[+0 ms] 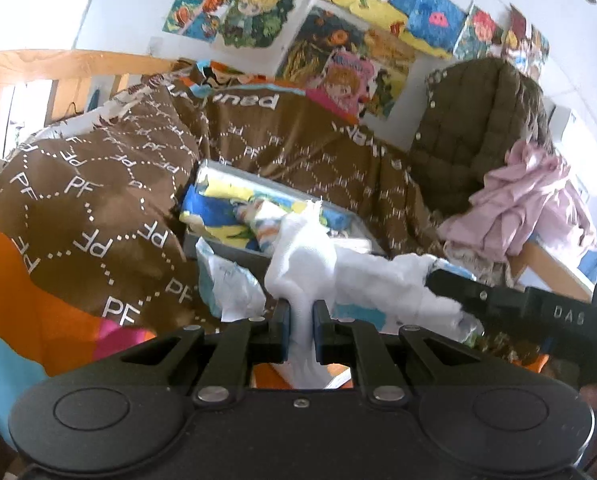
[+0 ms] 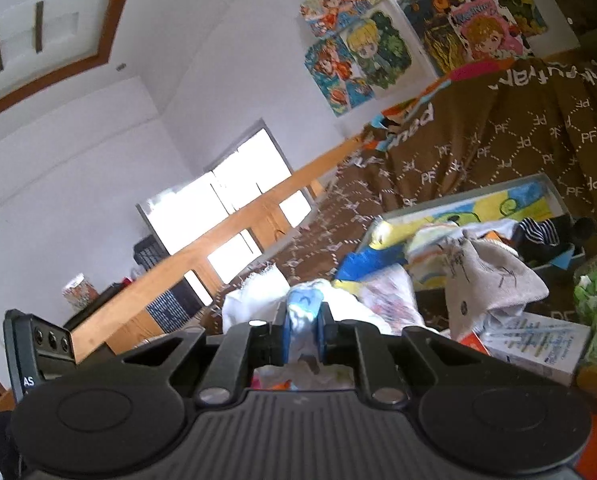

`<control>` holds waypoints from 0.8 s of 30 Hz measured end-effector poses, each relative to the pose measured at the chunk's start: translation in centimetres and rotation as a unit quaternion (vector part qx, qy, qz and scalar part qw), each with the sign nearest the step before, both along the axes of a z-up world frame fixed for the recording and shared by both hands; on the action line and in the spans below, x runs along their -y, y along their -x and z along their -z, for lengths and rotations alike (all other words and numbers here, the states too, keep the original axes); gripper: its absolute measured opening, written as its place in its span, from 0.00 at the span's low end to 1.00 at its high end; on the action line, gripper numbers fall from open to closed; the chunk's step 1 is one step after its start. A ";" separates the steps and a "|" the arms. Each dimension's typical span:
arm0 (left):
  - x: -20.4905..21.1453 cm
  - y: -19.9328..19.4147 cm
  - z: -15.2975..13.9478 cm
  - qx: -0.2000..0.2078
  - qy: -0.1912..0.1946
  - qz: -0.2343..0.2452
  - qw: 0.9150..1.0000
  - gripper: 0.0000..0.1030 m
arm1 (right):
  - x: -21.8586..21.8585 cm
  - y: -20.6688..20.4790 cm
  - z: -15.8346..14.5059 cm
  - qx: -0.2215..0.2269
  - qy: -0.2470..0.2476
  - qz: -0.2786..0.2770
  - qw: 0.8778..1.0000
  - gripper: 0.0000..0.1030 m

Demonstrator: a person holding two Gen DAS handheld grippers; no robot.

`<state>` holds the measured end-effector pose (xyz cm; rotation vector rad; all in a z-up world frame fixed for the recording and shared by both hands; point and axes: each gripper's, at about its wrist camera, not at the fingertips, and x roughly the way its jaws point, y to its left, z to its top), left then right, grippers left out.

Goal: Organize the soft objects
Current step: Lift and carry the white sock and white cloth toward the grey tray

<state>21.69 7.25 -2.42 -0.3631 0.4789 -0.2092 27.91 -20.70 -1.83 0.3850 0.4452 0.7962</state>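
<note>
Both grippers are clamped on one white cloth [image 1: 298,248]: the left gripper [image 1: 301,320] pinches its bunched middle, while the right gripper [image 2: 303,320] nips a blue-printed fold of it. That cloth hangs stretched between them, just in front of a box [image 1: 218,240] of colourful fabrics. Behind the box rises a brown blanket [image 1: 98,184], with a pink garment [image 1: 526,204] off to its right.

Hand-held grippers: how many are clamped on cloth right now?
2. The left hand-held gripper pinches the white cloth above the open box. The right hand-held gripper pinches a white and blue piece, possibly the same cloth.
</note>
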 end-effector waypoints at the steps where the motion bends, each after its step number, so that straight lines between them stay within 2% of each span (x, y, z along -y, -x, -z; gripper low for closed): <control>1: 0.1 0.1 -0.2 0.003 0.001 -0.002 1.000 0.11 | 0.1 0.1 -0.1 0.004 -0.005 0.000 1.000 0.14; 12: 0.7 0.7 -1.7 0.037 0.001 -0.002 0.999 0.11 | 1.8 0.4 -1.6 0.043 -0.023 0.033 0.998 0.14; 19: 2.3 -1.9 -3.3 0.061 -0.010 0.020 0.998 0.11 | 1.7 -1.2 -2.2 0.069 -0.001 0.053 0.996 0.14; 24: 3.4 -5.0 -4.4 0.077 -0.018 0.025 0.997 0.12 | 0.9 -4.4 -2.4 0.082 0.015 0.069 0.994 0.14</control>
